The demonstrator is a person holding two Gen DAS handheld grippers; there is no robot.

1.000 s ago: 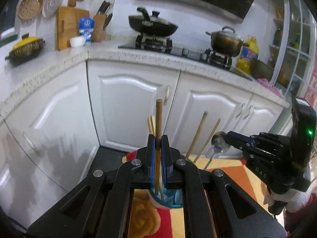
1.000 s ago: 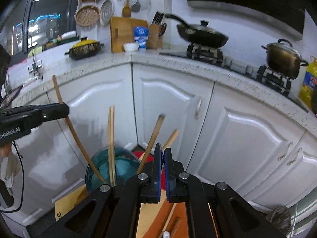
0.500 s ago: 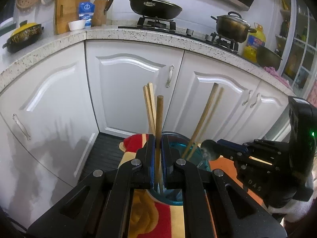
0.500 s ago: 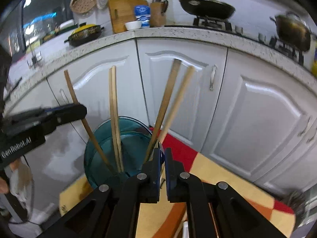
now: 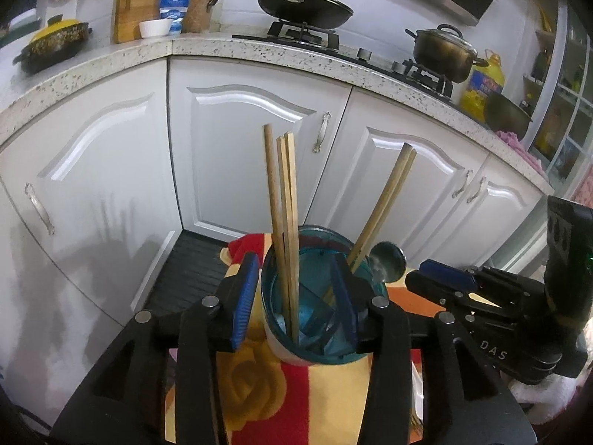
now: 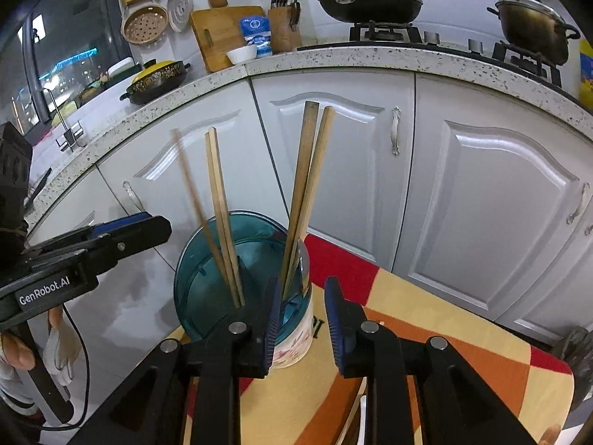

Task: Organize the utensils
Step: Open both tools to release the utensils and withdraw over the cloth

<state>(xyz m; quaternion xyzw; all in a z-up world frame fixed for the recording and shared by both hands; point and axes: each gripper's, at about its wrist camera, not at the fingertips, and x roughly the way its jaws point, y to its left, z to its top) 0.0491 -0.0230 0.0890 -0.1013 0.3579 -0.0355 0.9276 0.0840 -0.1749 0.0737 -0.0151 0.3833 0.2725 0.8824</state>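
Left wrist view: chopsticks (image 5: 285, 218) stand nearly upright, tips up, in the teal holder (image 5: 315, 333) at lower centre; left gripper (image 5: 294, 298) gapes around it, right gripper (image 6: 301, 320) spread, empty.

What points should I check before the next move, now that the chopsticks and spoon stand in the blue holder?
1. Left gripper open, holding nothing: ok.
2. Right gripper open, holding nothing: ok.
3. Chopsticks standing inside the blue holder: ok.
4. Spoon in the holder, bowl end up: ok.
5. Holder upright on the patterned cloth: ok.
6. More utensils waiting to be sorted: cannot tell; none is clearly visible.
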